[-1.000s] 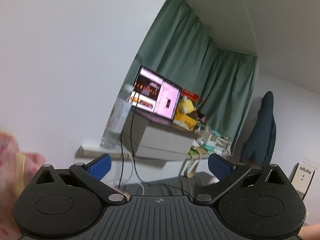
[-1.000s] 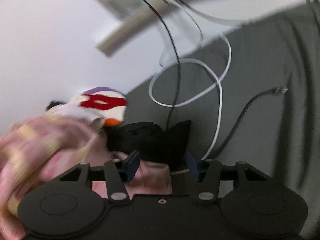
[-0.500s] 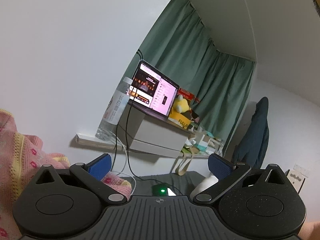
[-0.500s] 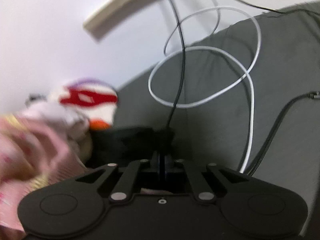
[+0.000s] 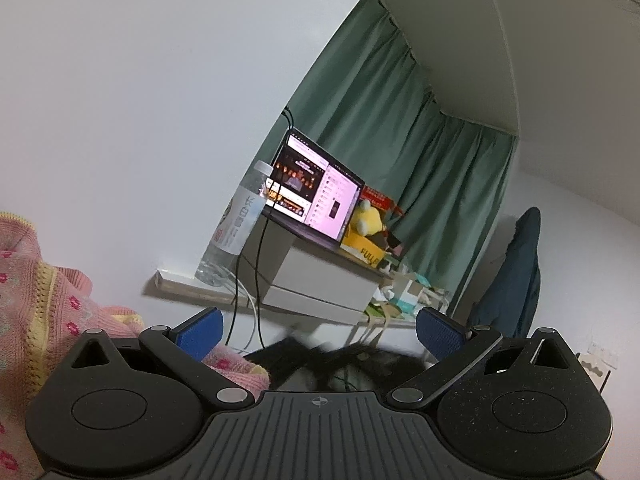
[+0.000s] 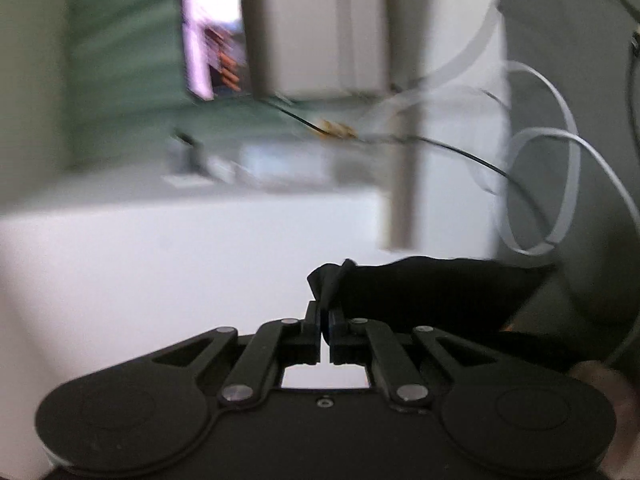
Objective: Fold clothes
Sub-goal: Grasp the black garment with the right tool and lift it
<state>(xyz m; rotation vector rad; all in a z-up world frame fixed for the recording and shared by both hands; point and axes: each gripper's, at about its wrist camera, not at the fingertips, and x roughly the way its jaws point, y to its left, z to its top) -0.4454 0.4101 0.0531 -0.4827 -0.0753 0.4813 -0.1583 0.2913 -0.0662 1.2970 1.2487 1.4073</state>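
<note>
In the right wrist view my right gripper (image 6: 325, 316) is shut on a corner of a black garment (image 6: 432, 292), which hangs lifted off the grey bed surface (image 6: 592, 280) and stretches to the right. That view is blurred by motion. In the left wrist view my left gripper (image 5: 318, 330) is open, its blue pads (image 5: 200, 330) wide apart with nothing between them. A blurred dark garment (image 5: 340, 360) shows low between the fingers. A pink knitted garment (image 5: 44, 304) with yellow stripes lies at the left.
A shelf (image 5: 192, 286) on the white wall carries a water bottle (image 5: 236, 224), an open laptop (image 5: 316, 192) on a grey box, and a yellow plush toy (image 5: 366, 220). White cables (image 6: 560, 184) loop over the bed. Green curtains (image 5: 400, 128) hang behind. A dark jacket (image 5: 516, 276) hangs at the right.
My right gripper shut on the black garment and lifted it, swinging the view up toward the shelf. The left gripper stayed open while a dark blurred garment came into view between its fingers.
</note>
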